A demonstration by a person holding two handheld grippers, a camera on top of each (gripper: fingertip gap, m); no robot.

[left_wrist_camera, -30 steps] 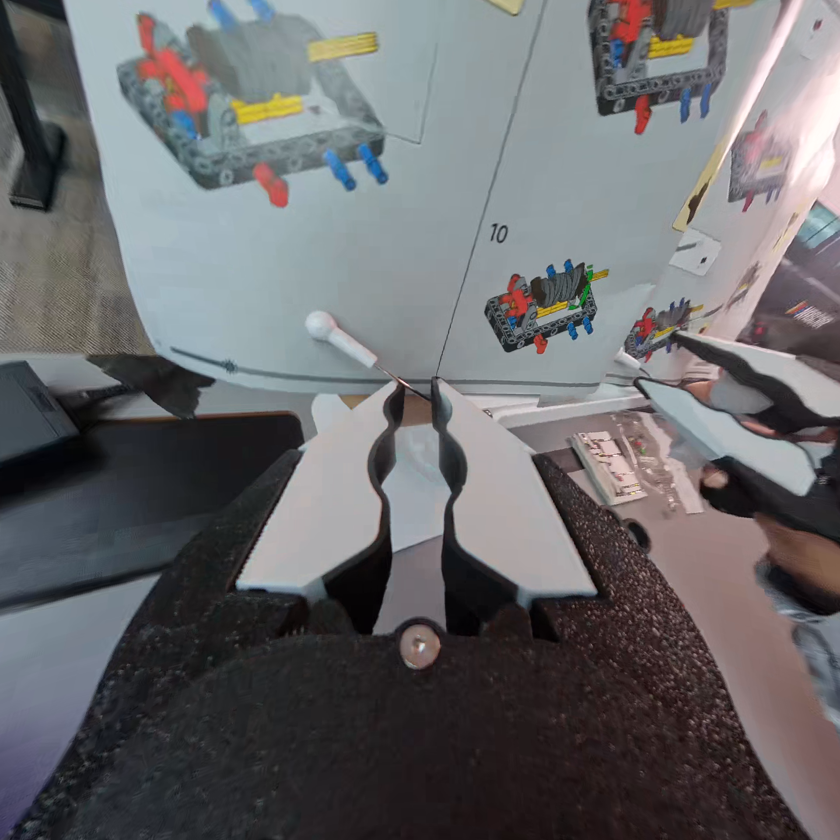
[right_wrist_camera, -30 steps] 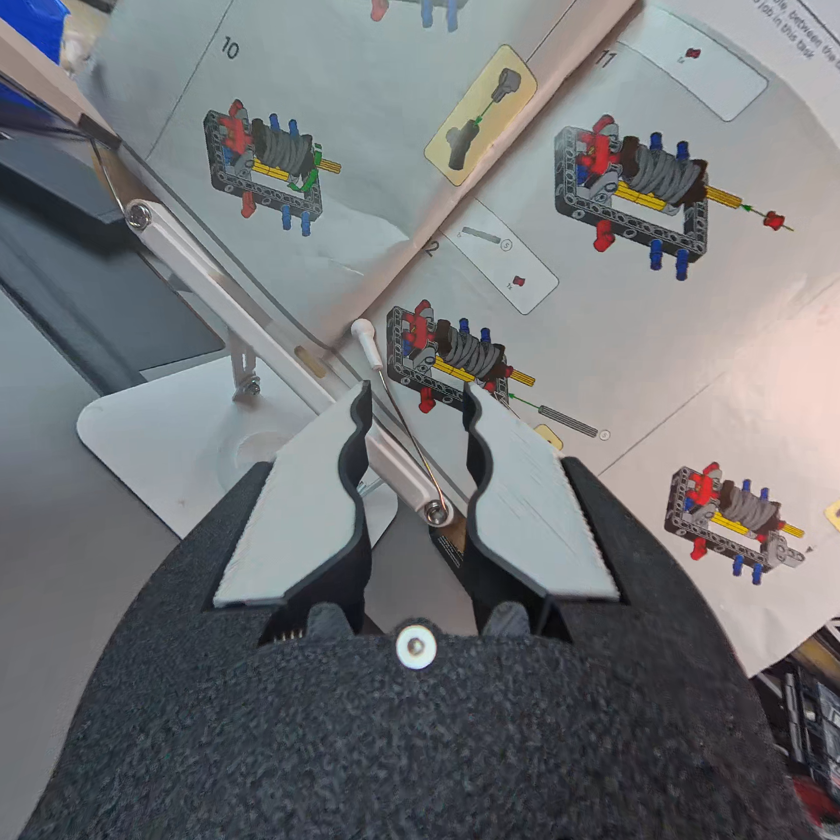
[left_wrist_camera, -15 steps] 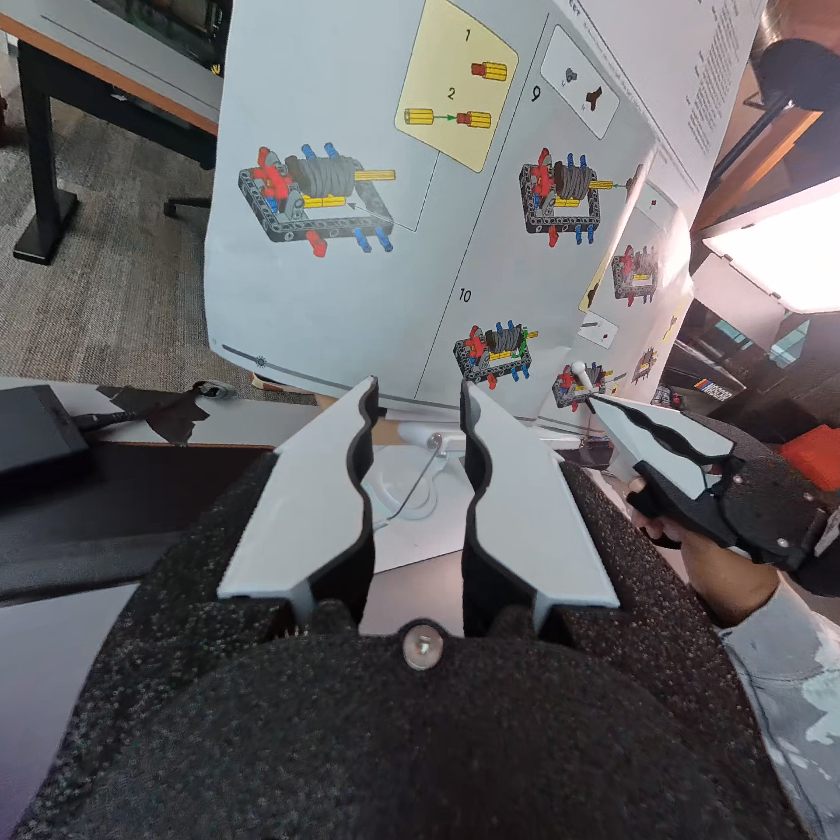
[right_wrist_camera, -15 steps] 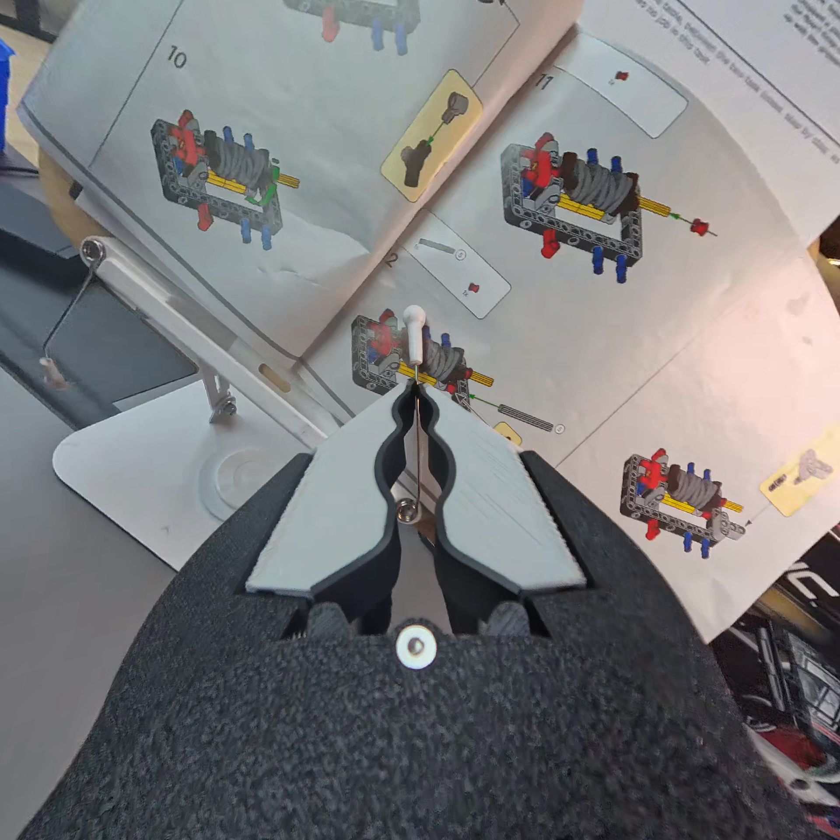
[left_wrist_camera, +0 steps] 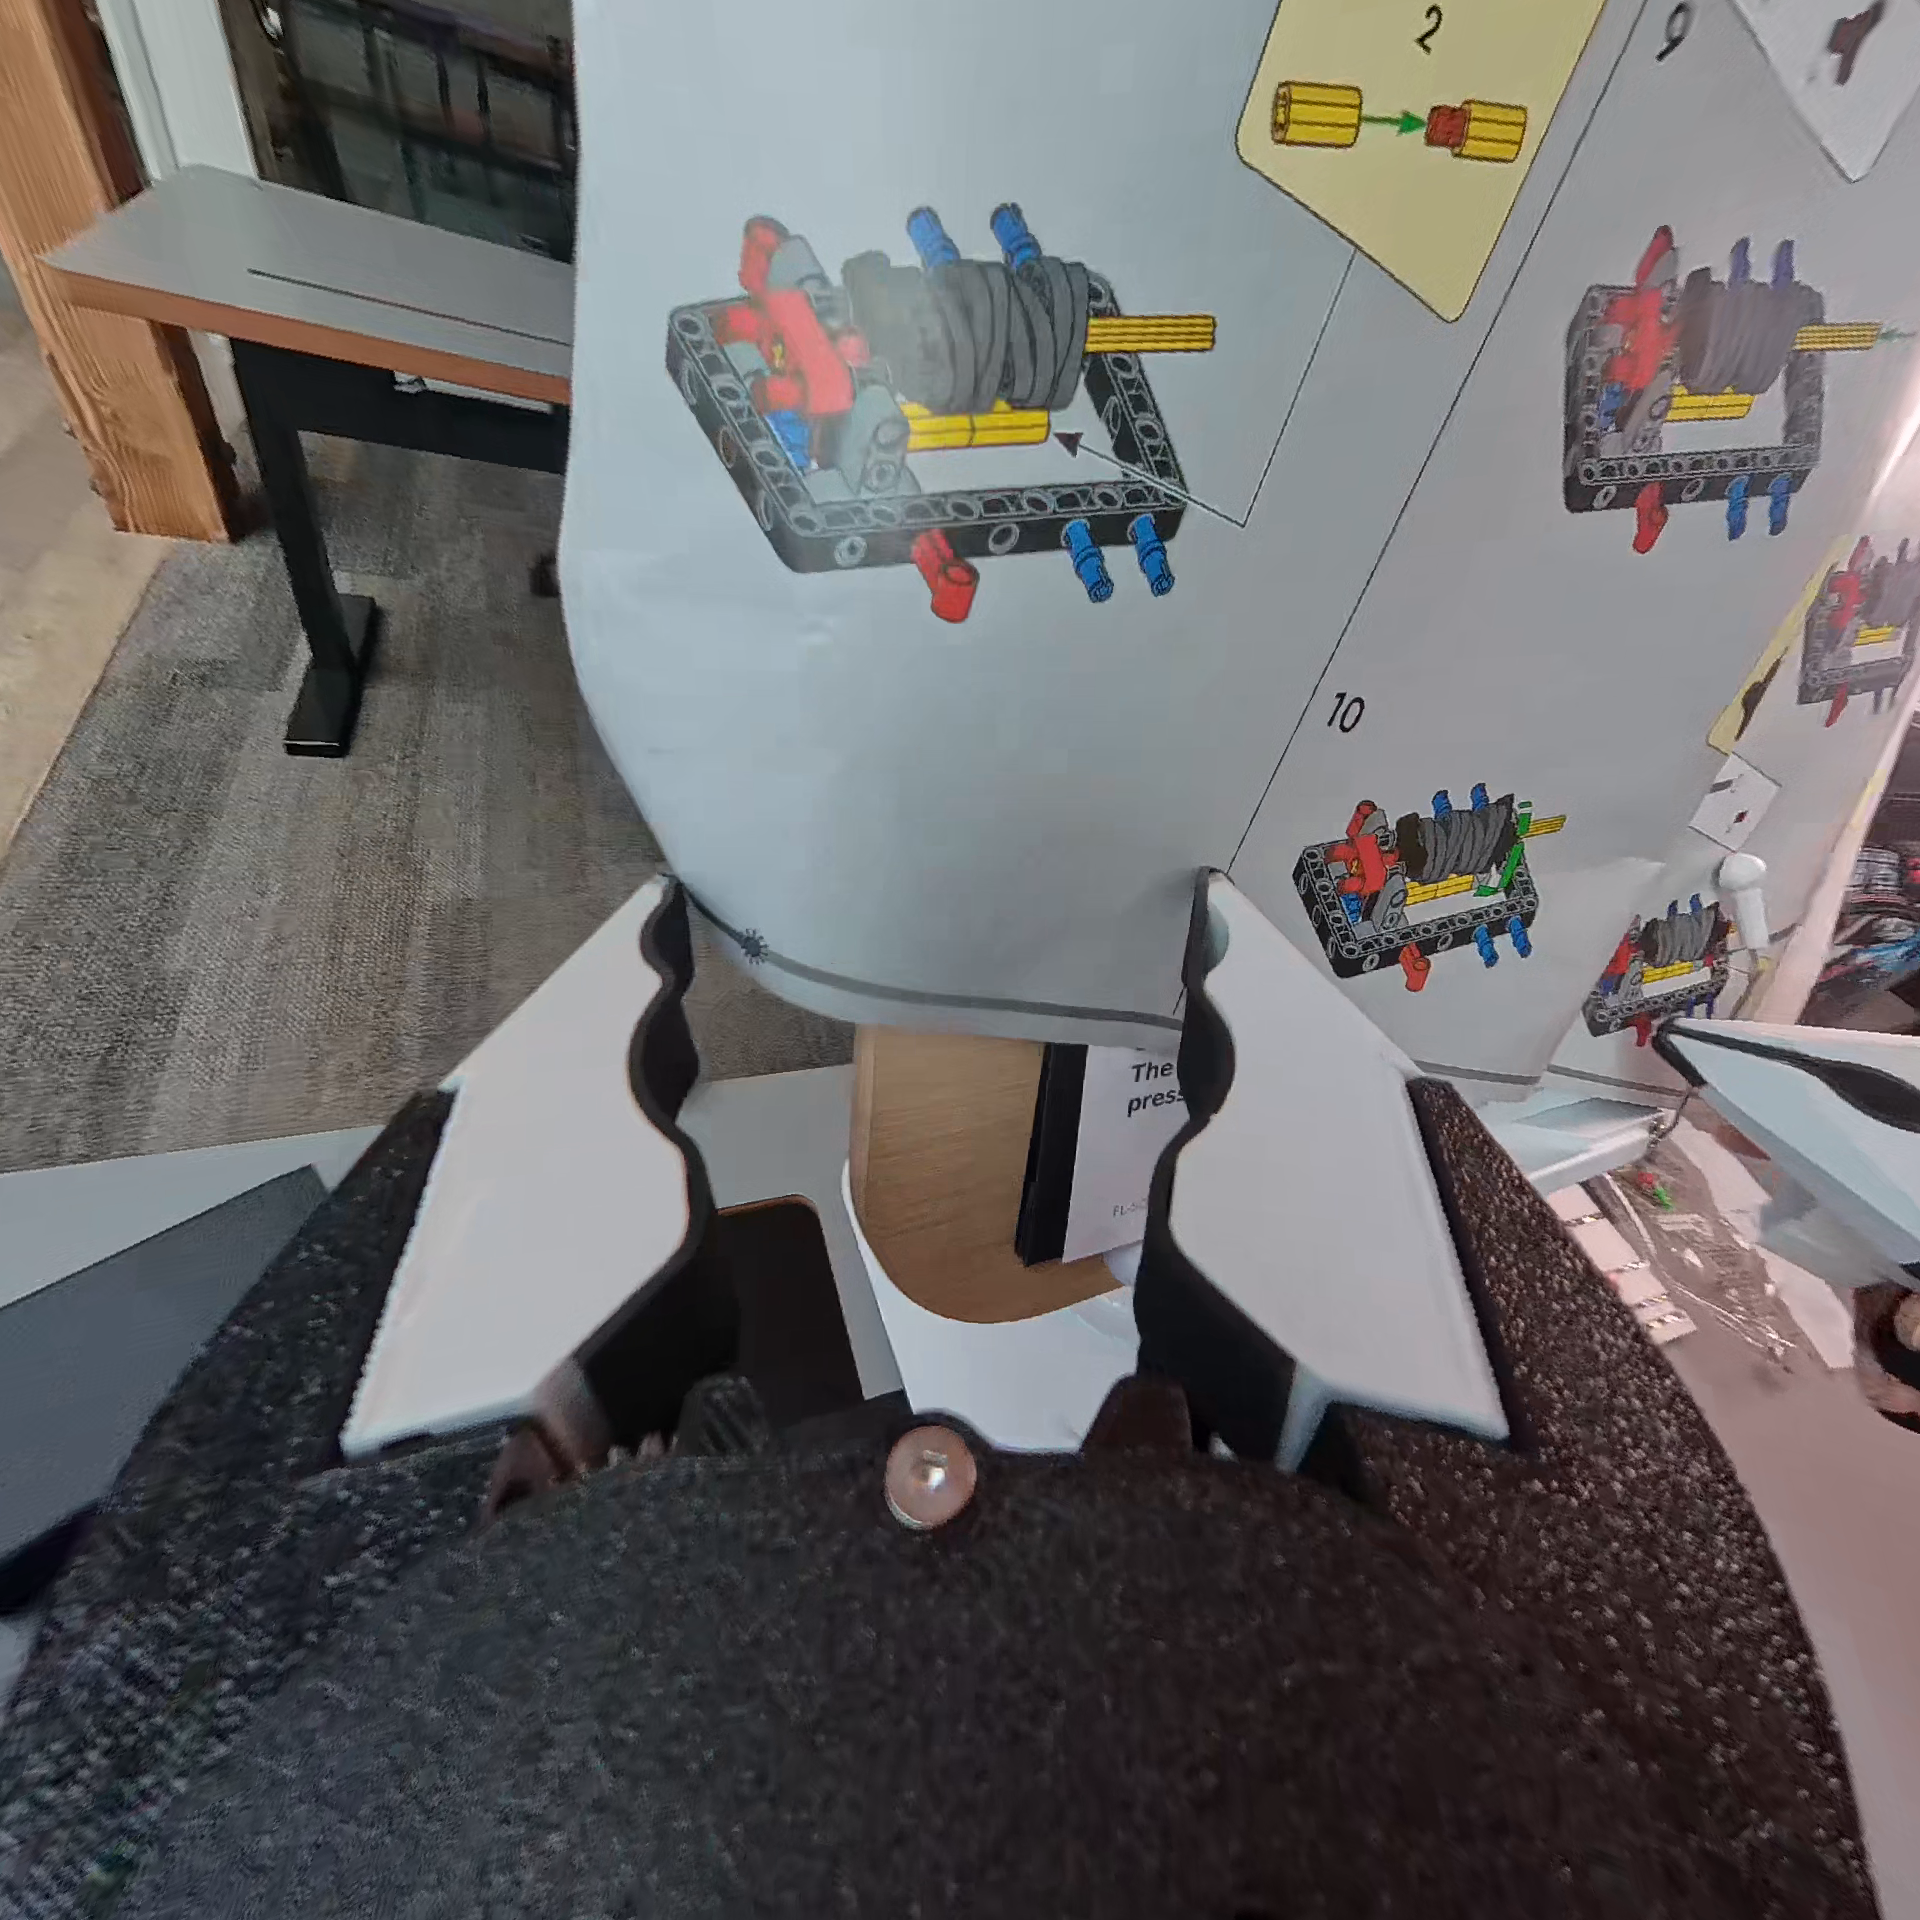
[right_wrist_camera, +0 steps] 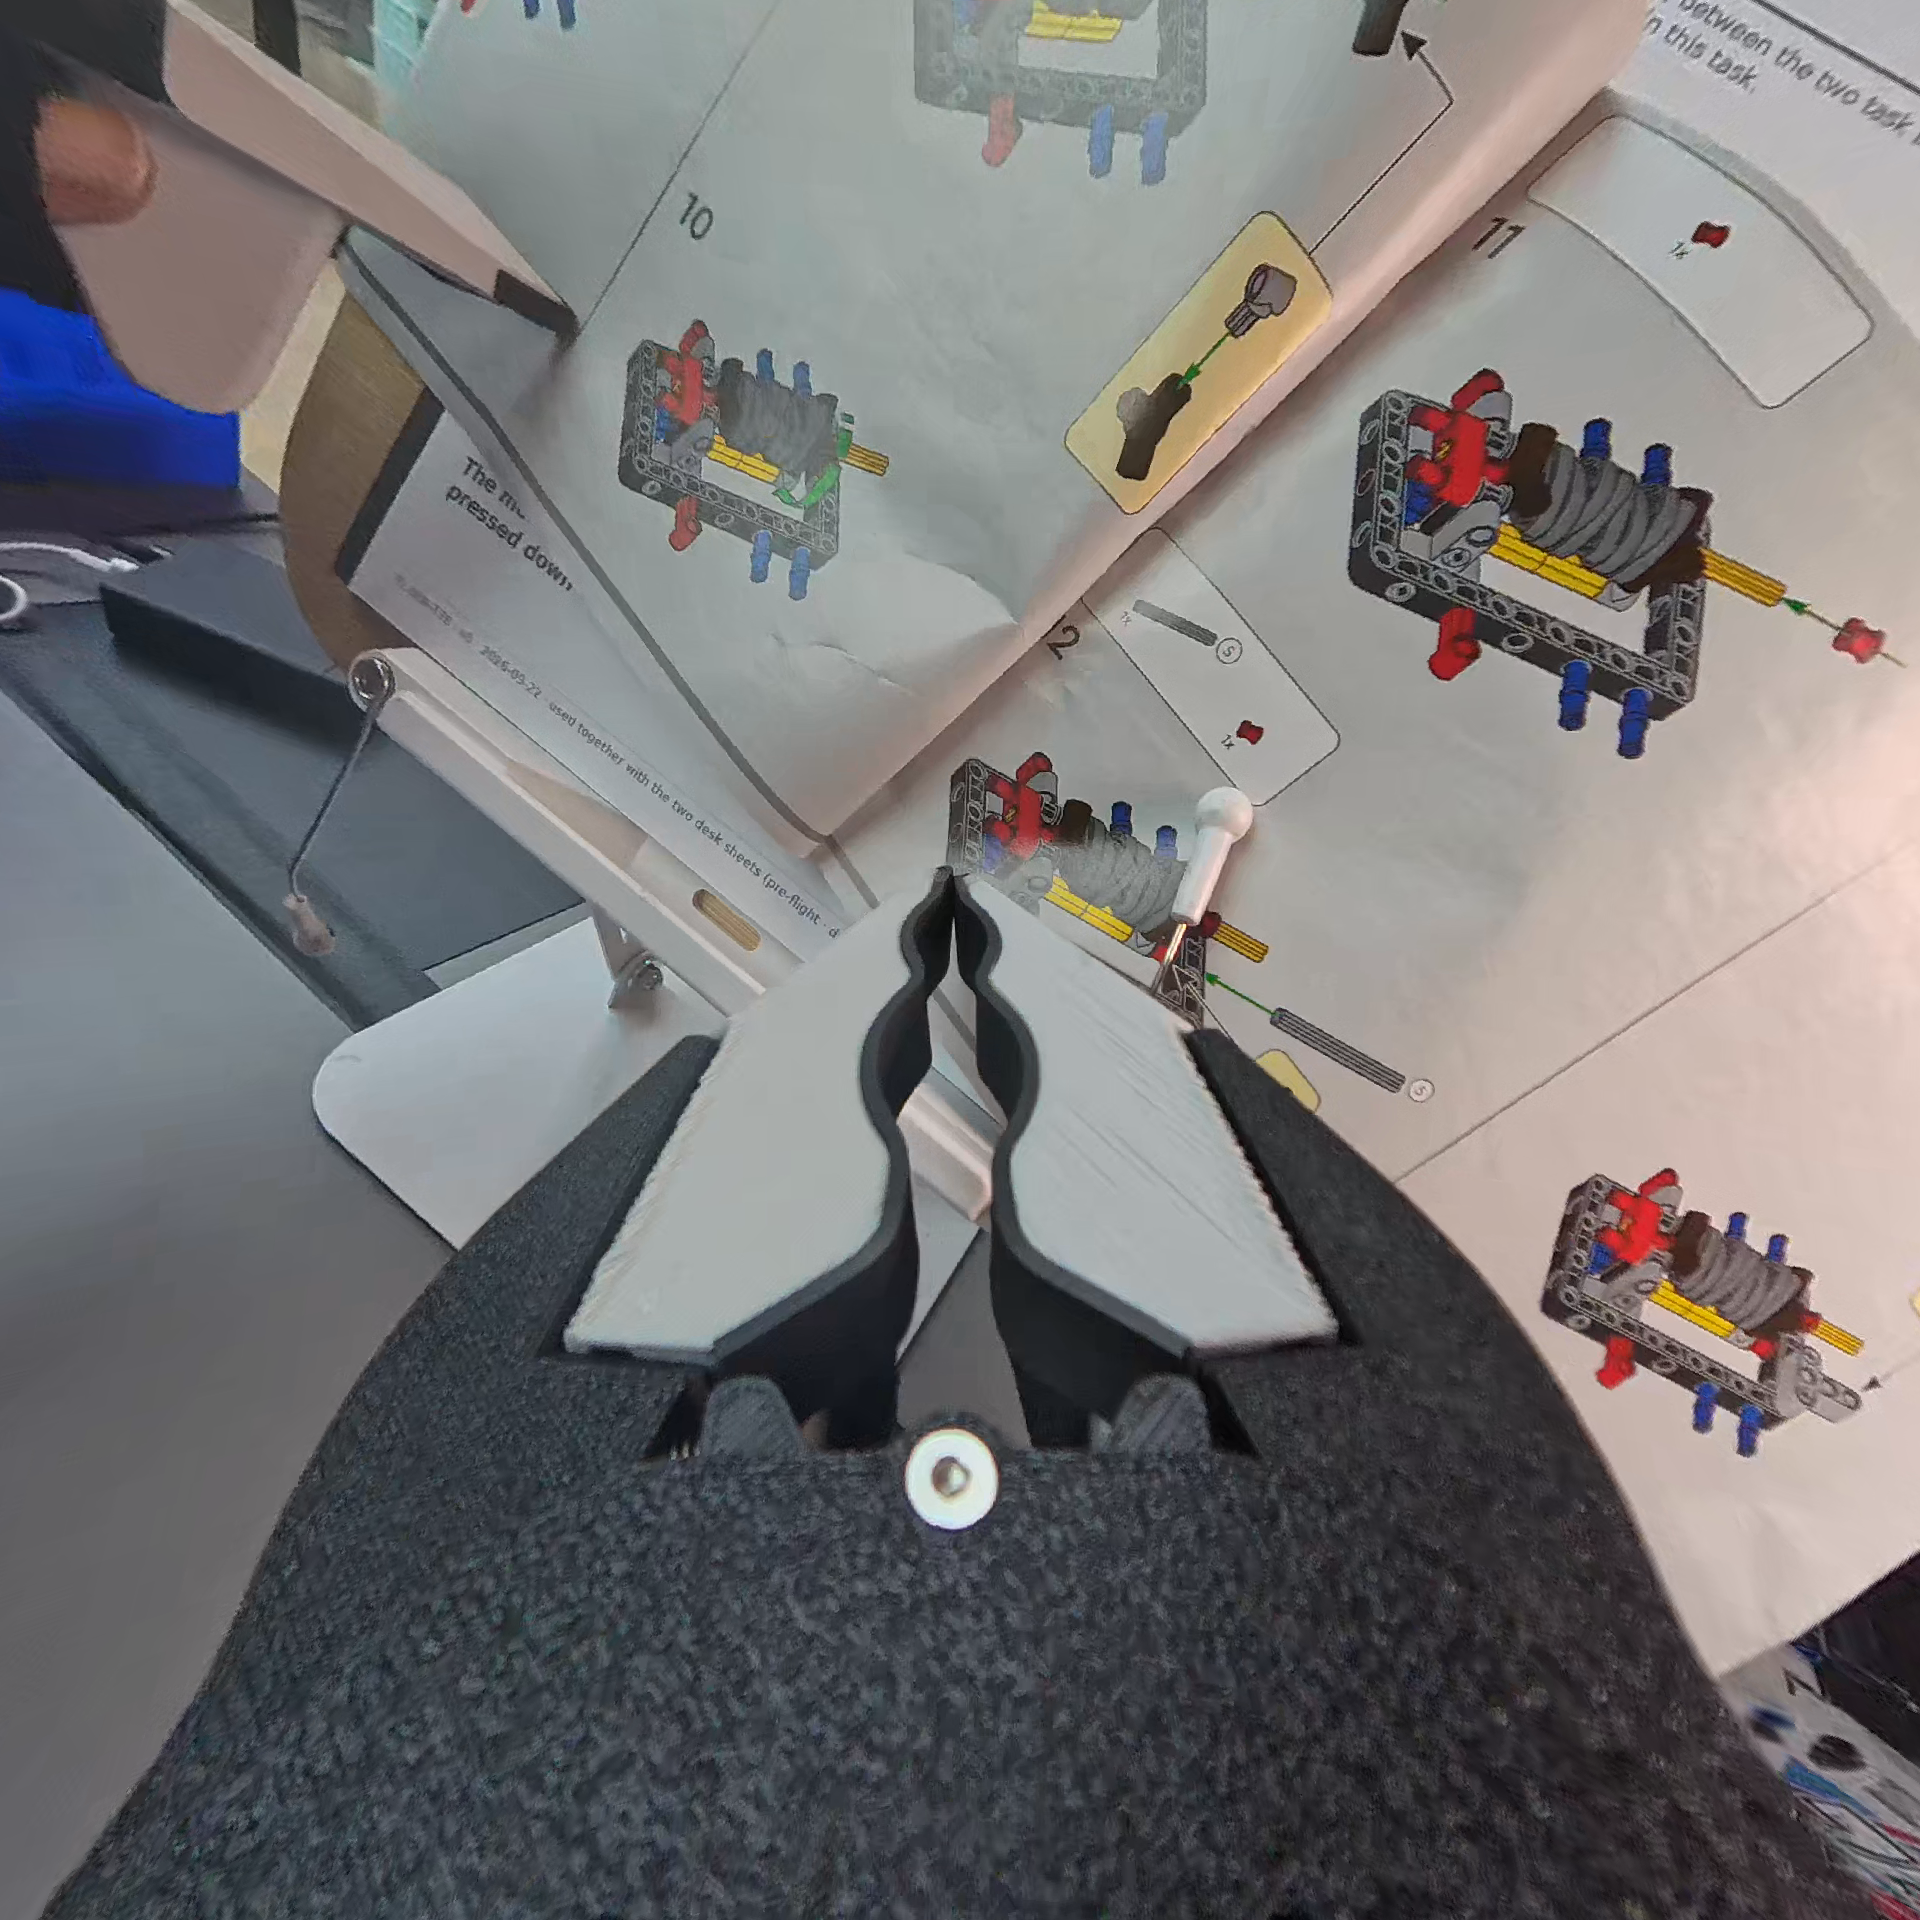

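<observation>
An open instruction booklet [left_wrist_camera: 935,727] stands on a white stand [right_wrist_camera: 468,1091] with a wooden back [left_wrist_camera: 935,1164]. My left gripper [left_wrist_camera: 935,894] is open wide, with the left page's bottom edge between its fingertips; nothing is gripped. One of its fingers [right_wrist_camera: 260,208] shows blurred in the right wrist view, at that page's edge. My right gripper [right_wrist_camera: 951,883] is shut, its tips at the booklet's lower edge near the fold; I cannot tell whether paper is pinched. It also shows in the left wrist view [left_wrist_camera: 1673,1034]. The right white-tipped wire clip [right_wrist_camera: 1210,842] rests on the right page. The left clip [right_wrist_camera: 312,925] hangs down off the page.
A black mat [right_wrist_camera: 208,727] lies left of the stand. A dark flat slab [left_wrist_camera: 125,1299] is at the near left. Clear bags of small parts [left_wrist_camera: 1683,1278] lie to the right. A desk with a black leg [left_wrist_camera: 312,312] stands on grey carpet beyond.
My left gripper let go of the left clip, which swung down, then opened wide around the left page's edge. My right gripper shut on the right clip's wire; it now sits shut left of it.
</observation>
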